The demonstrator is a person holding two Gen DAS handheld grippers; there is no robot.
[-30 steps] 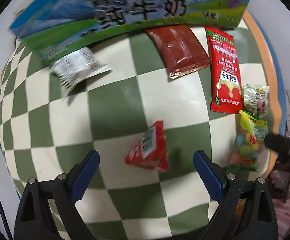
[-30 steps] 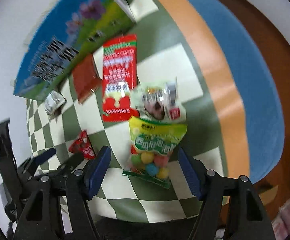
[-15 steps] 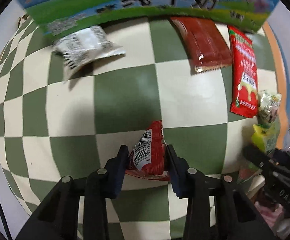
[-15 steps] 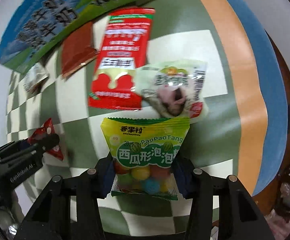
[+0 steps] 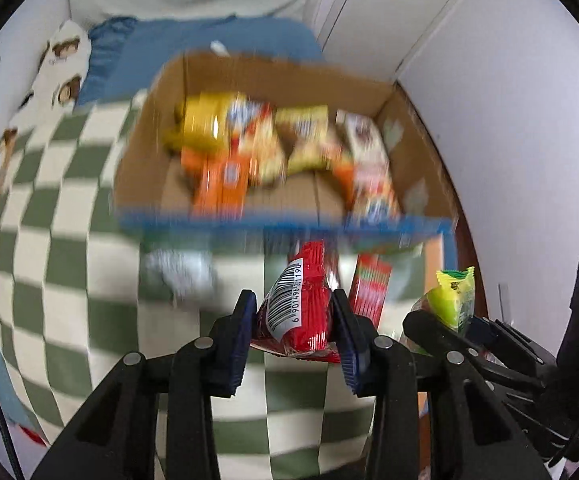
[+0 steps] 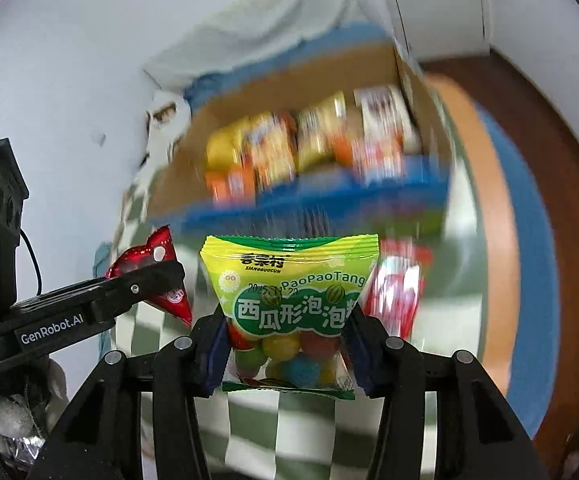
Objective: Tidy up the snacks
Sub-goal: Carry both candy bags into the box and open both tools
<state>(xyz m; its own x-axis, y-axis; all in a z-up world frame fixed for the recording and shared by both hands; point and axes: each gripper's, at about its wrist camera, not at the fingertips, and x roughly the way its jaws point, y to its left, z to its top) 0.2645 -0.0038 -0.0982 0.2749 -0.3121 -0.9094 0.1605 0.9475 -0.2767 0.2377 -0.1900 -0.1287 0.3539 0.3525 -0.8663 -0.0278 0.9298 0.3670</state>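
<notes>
The cardboard box (image 5: 421, 184) stands at the far side of the worktop (image 5: 69, 300), with snack packets (image 5: 225, 176) inside it. Near it, the left gripper (image 5: 293, 320) holds a barcoded packet (image 5: 297, 312) between its fingers; to its right, the right gripper (image 6: 287, 344) holds the gumball bag (image 6: 289, 300). A long packet (image 5: 369, 292) lies between them.

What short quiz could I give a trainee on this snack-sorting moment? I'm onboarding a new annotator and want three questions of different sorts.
1. True or false: the left tongs are shut on the red barcode packet.
2. Multiple choice: what do the right tongs hold? A) a brown sachet B) the green gumball bag C) nothing
3. Fill in: the cardboard box ahead, already holding snacks, has a ____ front edge.

Key: 1 true; 2 B; 3 blue
</notes>
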